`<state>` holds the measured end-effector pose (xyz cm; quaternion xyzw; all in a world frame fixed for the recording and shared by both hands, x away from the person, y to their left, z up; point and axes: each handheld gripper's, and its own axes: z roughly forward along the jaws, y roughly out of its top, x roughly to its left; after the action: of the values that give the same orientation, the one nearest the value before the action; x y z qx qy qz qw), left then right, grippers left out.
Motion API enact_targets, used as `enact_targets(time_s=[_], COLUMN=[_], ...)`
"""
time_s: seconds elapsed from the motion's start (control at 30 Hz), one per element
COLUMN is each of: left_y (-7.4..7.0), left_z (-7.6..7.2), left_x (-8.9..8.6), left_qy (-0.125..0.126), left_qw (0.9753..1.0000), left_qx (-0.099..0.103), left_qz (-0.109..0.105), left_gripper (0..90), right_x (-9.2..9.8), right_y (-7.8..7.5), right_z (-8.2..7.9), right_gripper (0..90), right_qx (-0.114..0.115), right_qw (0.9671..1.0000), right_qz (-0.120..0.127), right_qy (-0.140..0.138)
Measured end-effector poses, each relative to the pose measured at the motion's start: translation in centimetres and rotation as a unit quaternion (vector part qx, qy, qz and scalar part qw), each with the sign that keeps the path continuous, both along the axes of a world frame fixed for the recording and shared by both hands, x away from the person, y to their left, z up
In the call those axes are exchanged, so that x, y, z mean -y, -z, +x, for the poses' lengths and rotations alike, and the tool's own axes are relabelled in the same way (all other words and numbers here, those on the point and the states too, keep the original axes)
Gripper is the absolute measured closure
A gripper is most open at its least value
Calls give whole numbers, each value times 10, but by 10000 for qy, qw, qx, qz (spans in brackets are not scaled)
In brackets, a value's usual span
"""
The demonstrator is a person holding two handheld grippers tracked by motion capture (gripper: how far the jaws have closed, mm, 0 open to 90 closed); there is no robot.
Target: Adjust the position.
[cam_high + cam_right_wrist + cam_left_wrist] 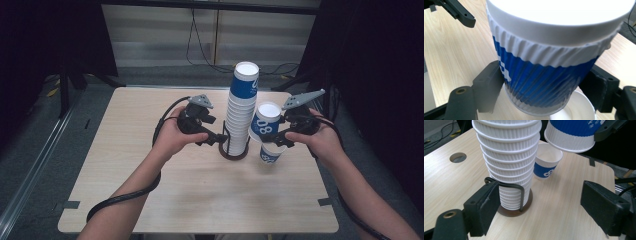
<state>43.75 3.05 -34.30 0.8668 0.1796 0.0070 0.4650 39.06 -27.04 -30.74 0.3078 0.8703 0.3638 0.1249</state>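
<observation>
In the high view, the right gripper [272, 136] grips a ribbed paper cup [264, 122], blue-banded with a white rim, held tilted just above a second cup [270, 153] standing upright on the wooden surface [200, 190]. Beside them rises a tall stack of cups [240, 110] in a wire holder [234, 151], with the left gripper [218, 138] at its base.

In the left gripper view, its fingers [482, 210] stand wide apart, one resting against the holder's black wire loop [510, 186]; the standing cup [546, 162] sits beyond, and the held cup [571, 135] hangs above it.

In the right gripper view, both fingers [487, 85] press the held cup's [544, 75] blue corrugated wall, directly over the lower cup's white rim [576, 110].
</observation>
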Motion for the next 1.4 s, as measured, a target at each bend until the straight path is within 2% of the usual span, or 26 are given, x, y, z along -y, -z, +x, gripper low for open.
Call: enact_targets(time_s=[0.47, 0.63, 0.67, 0.83, 0.87, 1.17, 1.27, 1.4], left_y=[5, 7, 7, 7, 6, 9, 8, 7], left_z=[-4, -6, -8, -10, -11, -16, -18, -20], left_x=[-6, -5, -4, -3, -4, 3, 6, 7], left_qy=[37, 67, 133, 163, 205, 392, 498, 549], left_qw=[10000, 10000, 9999, 9999, 9998, 9992, 9987, 9984], left_qx=[-4, -15, -54, -44, -13, -30, -35, -18], left_qz=[70, 35, 30, 4, 58, 36, 122, 114], left_gripper=[161, 159, 159, 158, 158, 158, 158, 158], right_x=[-11, -14, -16, -19, -21, -29, -33, -37], right_y=[14, 17, 18, 21, 22, 30, 34, 38], right_z=[-2, -4, -4, -5, -5, -7, -7, -7], right_gripper=[228, 228, 228, 228, 228, 229, 229, 230], right_qx=[-119, -199, -221, -256, -285, -395, -481, -548], right_qw=[9996, 9990, 9985, 9978, 9974, 9947, 9928, 9908], right_qz=[-131, -302, -373, -453, -493, -686, -799, -900], right_qy=[-205, -270, -327, -406, -441, -659, -753, -849])
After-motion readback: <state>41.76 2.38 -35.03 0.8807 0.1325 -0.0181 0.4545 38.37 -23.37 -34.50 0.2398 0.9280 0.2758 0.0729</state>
